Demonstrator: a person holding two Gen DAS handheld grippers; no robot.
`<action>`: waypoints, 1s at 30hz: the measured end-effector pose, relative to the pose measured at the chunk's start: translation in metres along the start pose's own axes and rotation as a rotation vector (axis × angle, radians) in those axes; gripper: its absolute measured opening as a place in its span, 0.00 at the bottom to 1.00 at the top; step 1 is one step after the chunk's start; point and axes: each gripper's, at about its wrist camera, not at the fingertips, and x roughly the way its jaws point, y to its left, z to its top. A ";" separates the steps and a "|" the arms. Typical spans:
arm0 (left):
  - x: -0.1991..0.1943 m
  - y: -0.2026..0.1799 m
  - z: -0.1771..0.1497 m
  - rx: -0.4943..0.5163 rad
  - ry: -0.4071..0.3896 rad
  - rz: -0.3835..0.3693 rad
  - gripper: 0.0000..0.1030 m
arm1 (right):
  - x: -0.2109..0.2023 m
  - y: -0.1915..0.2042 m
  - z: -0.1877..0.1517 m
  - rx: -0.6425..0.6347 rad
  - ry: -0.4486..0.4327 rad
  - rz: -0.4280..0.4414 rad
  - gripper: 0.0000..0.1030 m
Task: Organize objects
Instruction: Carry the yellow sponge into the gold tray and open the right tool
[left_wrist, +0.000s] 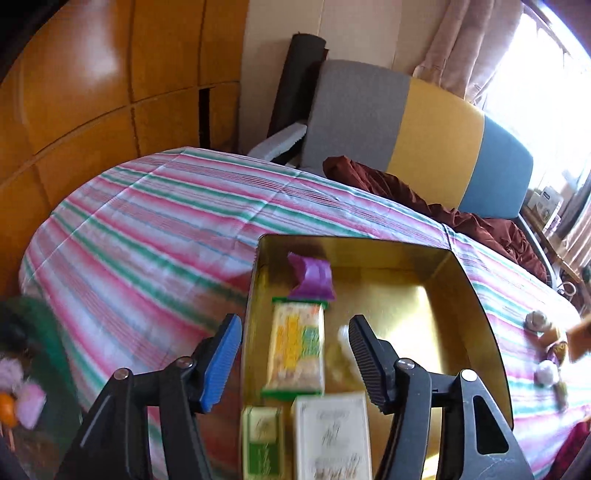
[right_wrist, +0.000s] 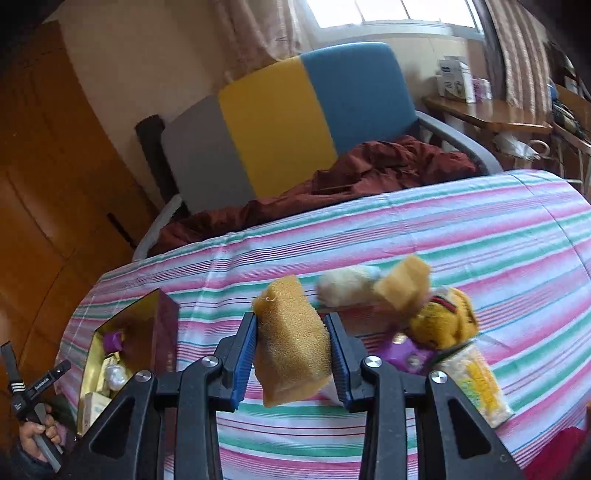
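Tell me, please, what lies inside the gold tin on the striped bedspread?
Inside the gold tin: a purple wrapper, a yellow-green snack packet, a green box and a white box. Its near end is hidden.

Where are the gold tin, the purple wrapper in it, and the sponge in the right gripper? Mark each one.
gold tin (left_wrist: 436, 295), left wrist view, bare floor of the tin.
purple wrapper (left_wrist: 312, 275), left wrist view, middle of the wrapper.
sponge (right_wrist: 291, 343), right wrist view, front face between the pads of the right gripper (right_wrist: 293, 356).

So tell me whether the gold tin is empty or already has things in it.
Partly filled. The gold tin holds a purple wrapper, a snack packet and two boxes along its left side; the rest is bare.
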 end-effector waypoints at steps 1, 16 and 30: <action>-0.006 0.002 -0.005 -0.002 -0.008 0.003 0.60 | 0.004 0.018 0.001 -0.028 0.012 0.028 0.36; -0.051 0.031 -0.046 -0.027 -0.089 0.071 0.65 | 0.151 0.257 -0.038 -0.294 0.317 0.098 0.36; -0.042 0.052 -0.055 -0.095 -0.058 0.040 0.67 | 0.225 0.303 -0.063 -0.132 0.482 0.252 0.77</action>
